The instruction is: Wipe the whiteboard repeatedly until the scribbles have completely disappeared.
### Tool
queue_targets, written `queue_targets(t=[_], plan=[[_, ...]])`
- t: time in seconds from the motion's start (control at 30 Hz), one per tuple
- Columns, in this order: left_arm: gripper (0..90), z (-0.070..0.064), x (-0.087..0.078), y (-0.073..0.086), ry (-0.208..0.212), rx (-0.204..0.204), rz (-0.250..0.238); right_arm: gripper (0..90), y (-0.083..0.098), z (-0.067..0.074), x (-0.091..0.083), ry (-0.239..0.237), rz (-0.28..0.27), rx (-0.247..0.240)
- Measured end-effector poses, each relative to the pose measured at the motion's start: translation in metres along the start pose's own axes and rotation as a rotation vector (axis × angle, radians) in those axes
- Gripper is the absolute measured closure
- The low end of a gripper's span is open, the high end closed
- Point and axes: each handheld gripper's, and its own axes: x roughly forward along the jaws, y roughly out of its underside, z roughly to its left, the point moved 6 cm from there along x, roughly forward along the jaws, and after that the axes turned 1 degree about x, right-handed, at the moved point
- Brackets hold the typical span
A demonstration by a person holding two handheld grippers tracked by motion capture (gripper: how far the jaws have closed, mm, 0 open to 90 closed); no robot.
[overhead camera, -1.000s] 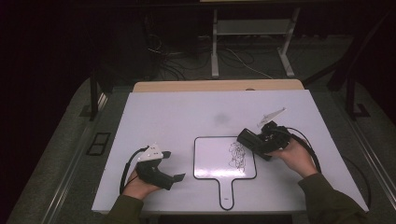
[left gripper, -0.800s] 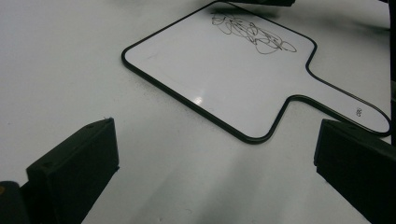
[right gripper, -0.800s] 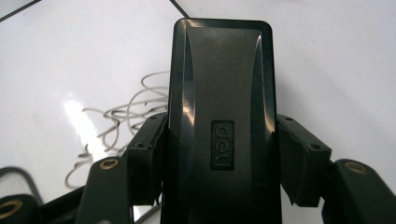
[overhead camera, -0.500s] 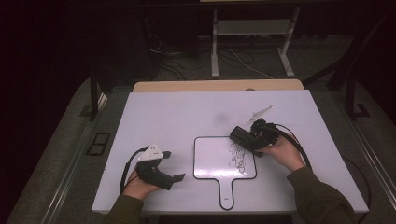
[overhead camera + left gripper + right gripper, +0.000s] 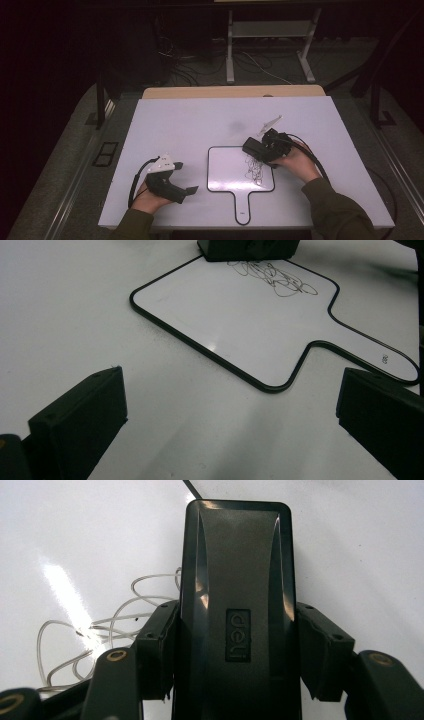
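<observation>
Between right tongs (image 5: 232, 680), black eraser (image 5: 235, 605), over scribbled whiteboard (image 5: 227, 167)

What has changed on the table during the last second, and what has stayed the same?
The right gripper, shut on the black eraser, moved left from off the board's right edge onto the small whiteboard, reaching the upper end of the scribbles. Nothing was picked up or released. The left gripper stayed open and resting on the table, the whiteboard did not shift, and the scribbles look the same.
</observation>
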Motion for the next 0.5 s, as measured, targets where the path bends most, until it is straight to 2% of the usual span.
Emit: queue_targets(t=[0.17, 0.27, 0.37, 0.43, 0.5], plan=[[0.0, -0.0003, 0.0007, 0.0001, 0.003, 0.001, 0.002, 38.9, -0.0013, 0.0032, 0.0006, 0.002, 0.005, -0.002], [0.0, -0.0002, 0.0009, -0.0001, 0.002, 0.0, 0.002, 38.9, -0.0041, 0.0054, 0.0023, -0.004, 0.005, -0.027], [0.0, -0.0004, 0.0005, -0.0001, 0.002, 0.001, 0.001, 38.9, -0.0058, 0.0041, 0.0035, 0.007, 0.002, -0.016], [0.0, -0.0003, 0.0001, -0.0001, 0.0, 0.0, 0.001, 38.9, -0.0056, 0.0022, 0.0033, 0.01, 0.005, -0.026], [0.0, -0.0001, 0.0, 0.0, 0.0, 0.0, 0.0, 38.9, -0.0054, 0.0002, 0.0029, 0.012, 0.007, -0.008]])
